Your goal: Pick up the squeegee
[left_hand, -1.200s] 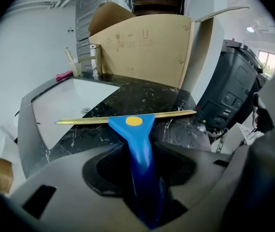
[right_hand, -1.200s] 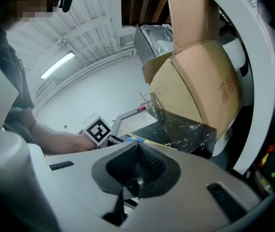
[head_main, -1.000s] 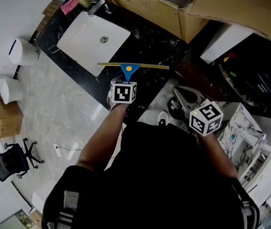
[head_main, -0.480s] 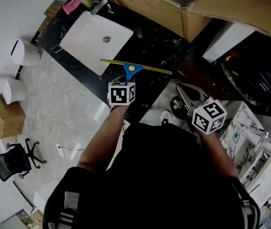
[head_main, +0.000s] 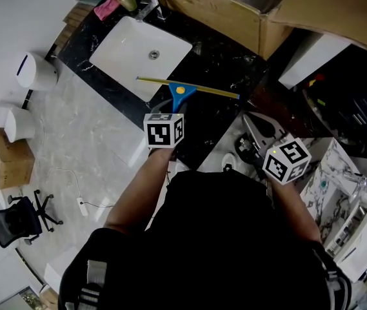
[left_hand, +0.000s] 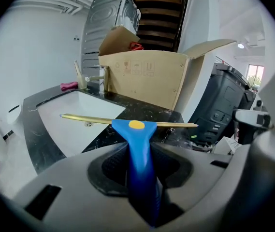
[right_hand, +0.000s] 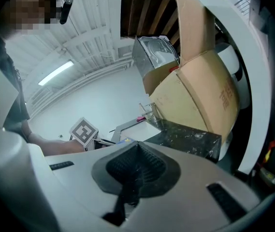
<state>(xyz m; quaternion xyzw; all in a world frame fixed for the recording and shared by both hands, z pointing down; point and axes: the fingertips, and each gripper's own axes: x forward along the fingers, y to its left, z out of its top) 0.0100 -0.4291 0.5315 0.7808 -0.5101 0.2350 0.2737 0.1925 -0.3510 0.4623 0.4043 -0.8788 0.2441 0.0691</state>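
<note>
The squeegee point(head_main: 182, 90) has a blue handle with a yellow dot and a long brass-coloured blade. It hangs above the black marble counter point(head_main: 215, 60), its blade lying level, just right of the sink. My left gripper point(left_hand: 142, 175) is shut on the squeegee point(left_hand: 136, 144) handle, and the pads press on both sides. In the head view my left gripper point(head_main: 173, 108) sits just below the blade. My right gripper point(head_main: 255, 129) is lower right, off the counter. In its own view my right gripper point(right_hand: 132, 182) is shut and holds nothing.
A white sink point(head_main: 139, 55) with a tap is set into the counter's left half. A big open cardboard box point(head_main: 247, 15) stands at the counter's back. A pink cloth point(head_main: 108, 7) lies behind the sink. Dark equipment point(head_main: 338, 102) stands to the right.
My left gripper has lifted the squeegee off the counter, and it has drifted a little right in the picture. The right gripper has shifted slightly.
</note>
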